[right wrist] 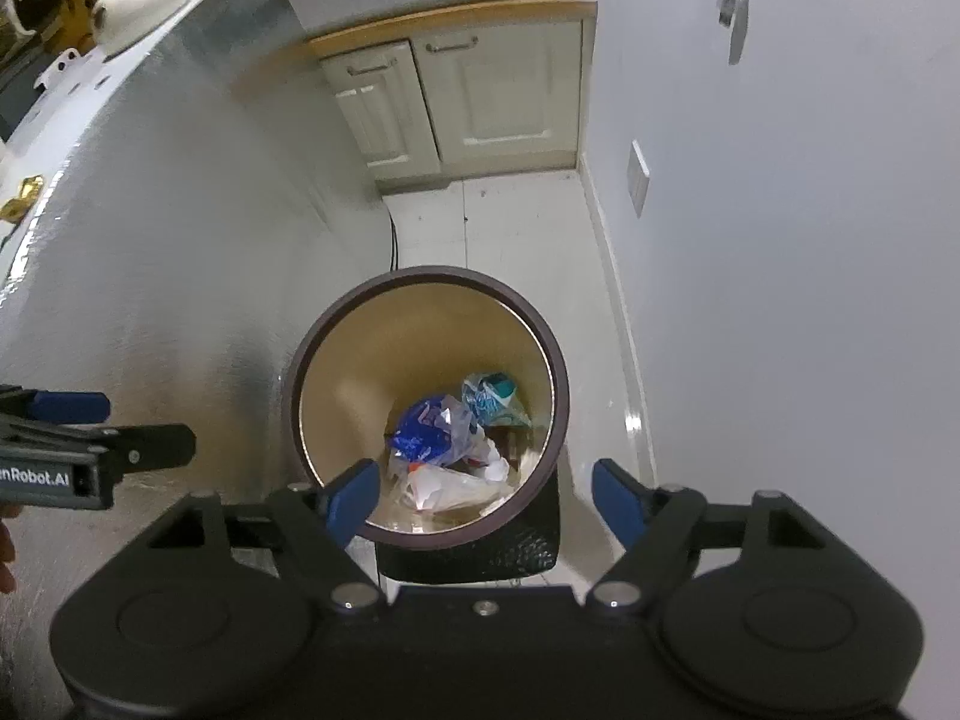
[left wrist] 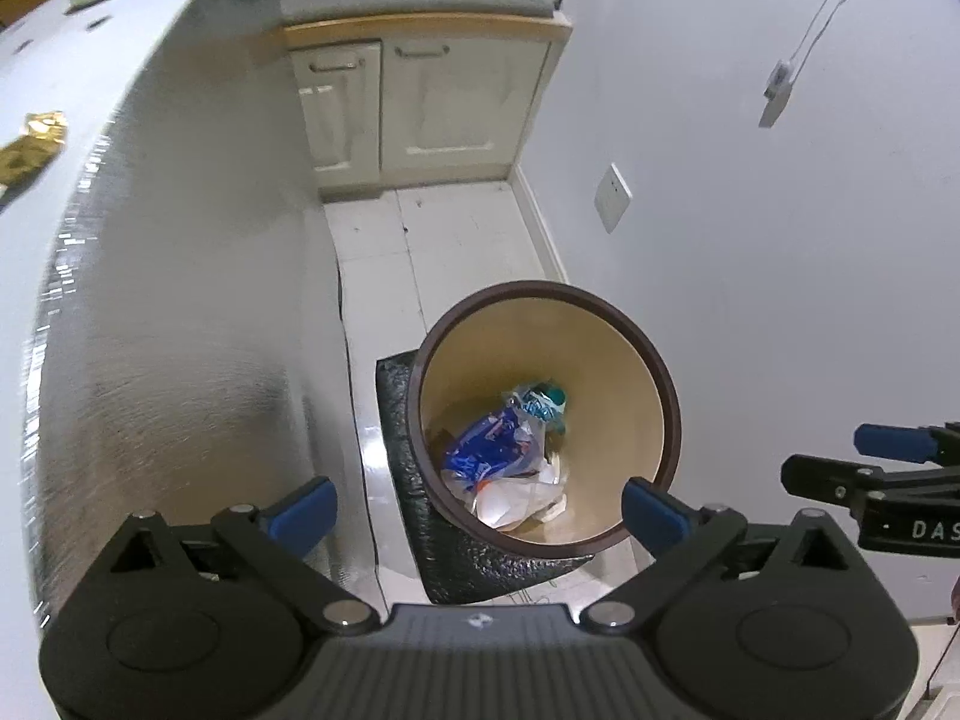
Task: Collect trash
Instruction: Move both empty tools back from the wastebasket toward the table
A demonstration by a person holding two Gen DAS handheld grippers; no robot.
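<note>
Crumpled wrappers [left wrist: 510, 456] lie at the bottom of the round bin [left wrist: 600, 312] on the floor. Above it, left tool [left wrist: 477, 510] and right tool [right wrist: 486, 495] hang released, empty. A cupboard [left wrist: 420, 108] stands at twelve o'clock.

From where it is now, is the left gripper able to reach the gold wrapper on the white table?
Probably yes. The left gripper is open and empty above the brown-rimmed round bin; the gold crumpled wrapper lies uncovered near the edge of the white table, with nothing between them.
</note>
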